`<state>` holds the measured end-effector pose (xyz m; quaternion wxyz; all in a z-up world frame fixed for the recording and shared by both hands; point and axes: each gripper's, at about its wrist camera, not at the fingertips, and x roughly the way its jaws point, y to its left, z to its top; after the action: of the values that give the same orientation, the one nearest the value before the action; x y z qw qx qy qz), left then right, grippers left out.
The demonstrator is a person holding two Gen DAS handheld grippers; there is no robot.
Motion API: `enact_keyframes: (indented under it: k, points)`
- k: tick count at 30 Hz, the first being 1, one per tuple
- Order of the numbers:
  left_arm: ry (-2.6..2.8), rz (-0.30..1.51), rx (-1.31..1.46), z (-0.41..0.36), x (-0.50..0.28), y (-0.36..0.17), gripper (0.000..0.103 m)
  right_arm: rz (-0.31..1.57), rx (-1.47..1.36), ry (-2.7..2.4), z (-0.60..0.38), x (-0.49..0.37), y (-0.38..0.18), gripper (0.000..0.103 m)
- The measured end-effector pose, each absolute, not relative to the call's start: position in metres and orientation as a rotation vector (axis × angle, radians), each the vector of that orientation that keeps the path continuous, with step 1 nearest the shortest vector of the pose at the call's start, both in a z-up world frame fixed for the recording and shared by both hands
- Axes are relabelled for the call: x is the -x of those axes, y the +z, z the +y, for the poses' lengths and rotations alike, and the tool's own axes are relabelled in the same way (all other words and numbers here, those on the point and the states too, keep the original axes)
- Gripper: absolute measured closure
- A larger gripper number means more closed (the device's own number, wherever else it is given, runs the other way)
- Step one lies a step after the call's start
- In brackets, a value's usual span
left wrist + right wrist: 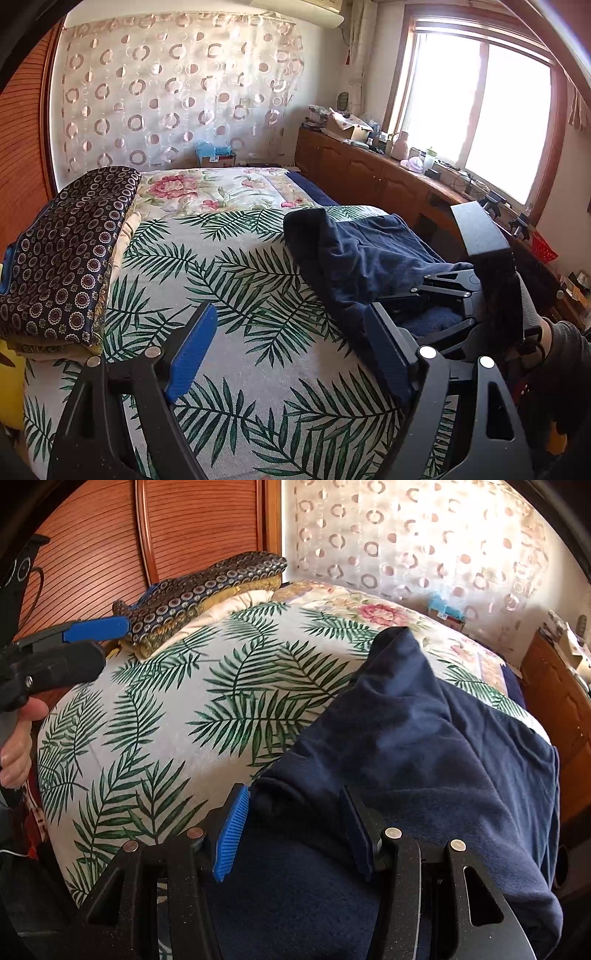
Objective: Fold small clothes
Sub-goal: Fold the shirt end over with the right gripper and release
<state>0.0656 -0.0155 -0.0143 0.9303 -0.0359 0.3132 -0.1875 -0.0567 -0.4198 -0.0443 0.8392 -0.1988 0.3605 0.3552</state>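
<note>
Left hand-held gripper point(284, 354): jaws spread wide, nothing between the blue pads point(192, 354), poised over the palm-leaf bedspread point(221, 295) just left of the navy garment point(354, 258). In the right wrist view the same tool appears at the far left edge point(92, 627), held by a bare hand point(16, 746), one blue finger pointing toward the stack of folded patterned cloth point(199, 590).

Right hand-held gripper point(295, 834): jaws parted, set low over the near edge of the navy garment. Cloth lies between and under the two pads; whether either pad presses into it cannot be told from this angle. In the left wrist view this tool point(454, 295) lies on the garment's near right part, gripped by a gloved hand point(561, 354).

The navy garment is a small dark-blue piece spread on the right half of the bed, one end rumpled and raised into a rounded fold point(310, 229) away from the gripper, the rest lying fairly flat toward the bed's right edge.

Beyond the garment: a floral quilt point(207, 188) covering the far part of the bed; a cardboard box point(218, 157) past the bed's far end holding something light blue; a circle-patterned curtain point(177, 88). Right of the garment, a wooden worktop point(406, 173) beneath the window point(480, 110) carries an open box point(351, 127), bottles and small clutter.
</note>
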Motion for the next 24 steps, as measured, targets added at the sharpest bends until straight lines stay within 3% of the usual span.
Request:
enact_keyframes:
  k: [10,11,13,15,24]
  points:
    - [-0.388,0.646,0.074,-0.017,-0.066,-0.017,0.021,0.768,0.404,0.745,-0.42,0.051,-0.048,0.05]
    - [-0.388,0.646,0.075,-0.017,-0.066,-0.017,0.021,0.764,0.403,0.747,-0.421,0.052,-0.048,0.053]
    - [-0.389,0.647,0.074,-0.017,-0.066,-0.017,0.021,0.754,0.409,0.74,-0.422,0.053,-0.047,0.08]
    - [-0.39,0.648,0.074,-0.017,-0.066,-0.018,0.021,0.739,0.39,0.742,-0.427,0.053,-0.041,0.092]
    - [-0.401,0.657,0.071,-0.022,-0.068,-0.021,0.021,0.591,0.252,0.641,-0.493,0.031,0.033,0.095]
